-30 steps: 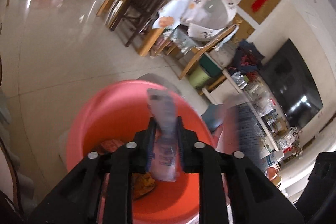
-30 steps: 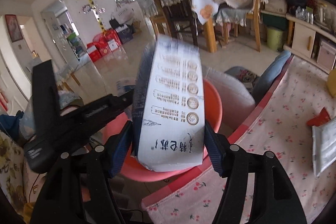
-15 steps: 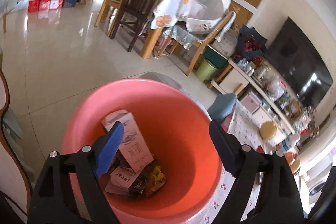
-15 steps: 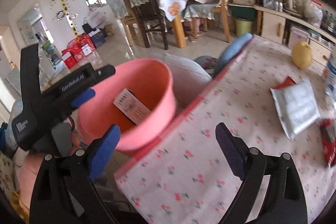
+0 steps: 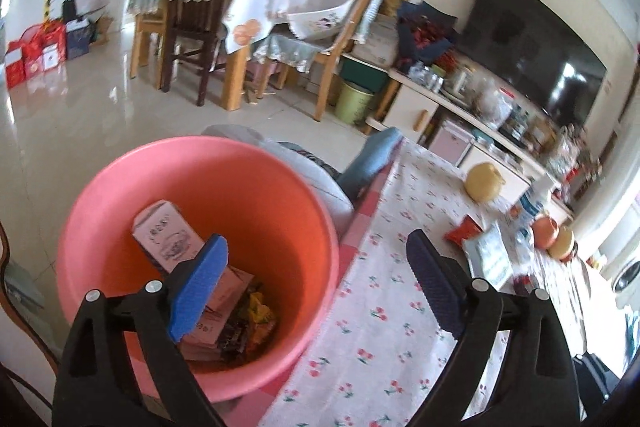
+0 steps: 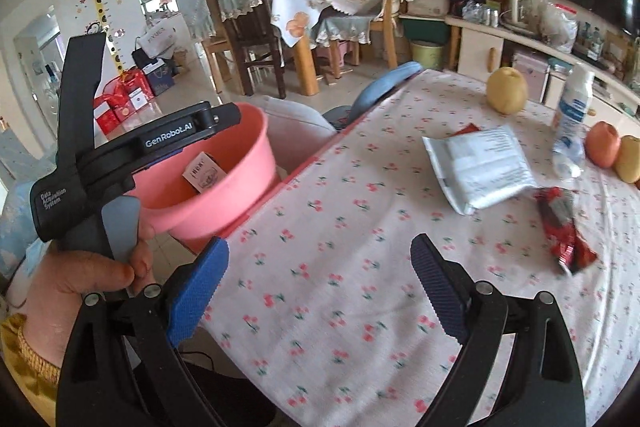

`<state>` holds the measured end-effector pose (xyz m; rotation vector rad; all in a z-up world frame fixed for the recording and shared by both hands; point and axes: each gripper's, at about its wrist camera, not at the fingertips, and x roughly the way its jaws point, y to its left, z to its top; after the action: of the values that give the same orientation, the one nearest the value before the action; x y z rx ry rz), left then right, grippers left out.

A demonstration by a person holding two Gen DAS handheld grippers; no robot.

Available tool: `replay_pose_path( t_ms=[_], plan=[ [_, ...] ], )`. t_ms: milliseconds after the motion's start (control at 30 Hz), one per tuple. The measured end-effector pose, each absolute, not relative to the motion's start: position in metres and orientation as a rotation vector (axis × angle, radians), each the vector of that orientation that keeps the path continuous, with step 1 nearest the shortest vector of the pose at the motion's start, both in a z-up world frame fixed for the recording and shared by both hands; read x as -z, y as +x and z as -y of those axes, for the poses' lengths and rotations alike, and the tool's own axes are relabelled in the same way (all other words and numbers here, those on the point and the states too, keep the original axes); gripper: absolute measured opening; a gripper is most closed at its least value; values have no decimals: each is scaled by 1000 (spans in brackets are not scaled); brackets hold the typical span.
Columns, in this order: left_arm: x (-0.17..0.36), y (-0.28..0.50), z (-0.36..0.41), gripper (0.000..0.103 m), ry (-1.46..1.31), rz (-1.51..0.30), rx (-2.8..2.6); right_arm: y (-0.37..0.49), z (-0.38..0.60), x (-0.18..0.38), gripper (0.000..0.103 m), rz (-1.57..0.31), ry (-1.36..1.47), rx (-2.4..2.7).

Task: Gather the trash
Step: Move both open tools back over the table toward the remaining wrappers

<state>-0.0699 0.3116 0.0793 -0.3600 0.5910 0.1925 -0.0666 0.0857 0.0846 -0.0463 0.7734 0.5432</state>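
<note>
The pink bucket (image 5: 120, 175) stands beside the table edge and holds a white carton (image 5: 164, 235), flat boxes and dark wrappers (image 5: 256, 319). My left gripper (image 5: 316, 239) hangs over the bucket's right rim, its jaws opening with nothing between them. My right gripper (image 6: 320, 241) is open and empty above the cherry-print tablecloth (image 6: 340, 287). On the cloth lie a silver-white packet (image 6: 480, 167), a red wrapper (image 6: 564, 231) and a white bottle (image 6: 574, 107). In the right wrist view the bucket (image 6: 240, 183) sits at left, and a hand (image 6: 88, 267) grips the left tool's handle.
A yellow pear (image 6: 506, 91) and a red apple (image 6: 602, 145) rest at the table's far side. A grey cushion (image 6: 296, 115) and a blue one (image 6: 384, 83) lie behind the bucket. Dining chairs (image 5: 192, 27), a green bin (image 5: 354, 103) and a TV cabinet (image 5: 460, 115) stand beyond.
Both grippers opened: the left dropped its white packet and the right its white carton into the bucket. Both views have since swung right, toward the table.
</note>
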Motion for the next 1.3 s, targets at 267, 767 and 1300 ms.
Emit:
replay_pose_path(
  t_ms=[267, 767, 1300],
  plan=[
    [-82, -71, -267, 94, -285, -593, -132, -82, -47, -86, 94, -744, -12, -491],
    [-82, -70, -189, 95, -148, -599, -42, -101, 10, -90, 94, -691, 26, -435],
    [-77, -64, -130, 95, -25, -624, 5, -101, 68, -83, 94, -692, 101, -373]
  ],
)
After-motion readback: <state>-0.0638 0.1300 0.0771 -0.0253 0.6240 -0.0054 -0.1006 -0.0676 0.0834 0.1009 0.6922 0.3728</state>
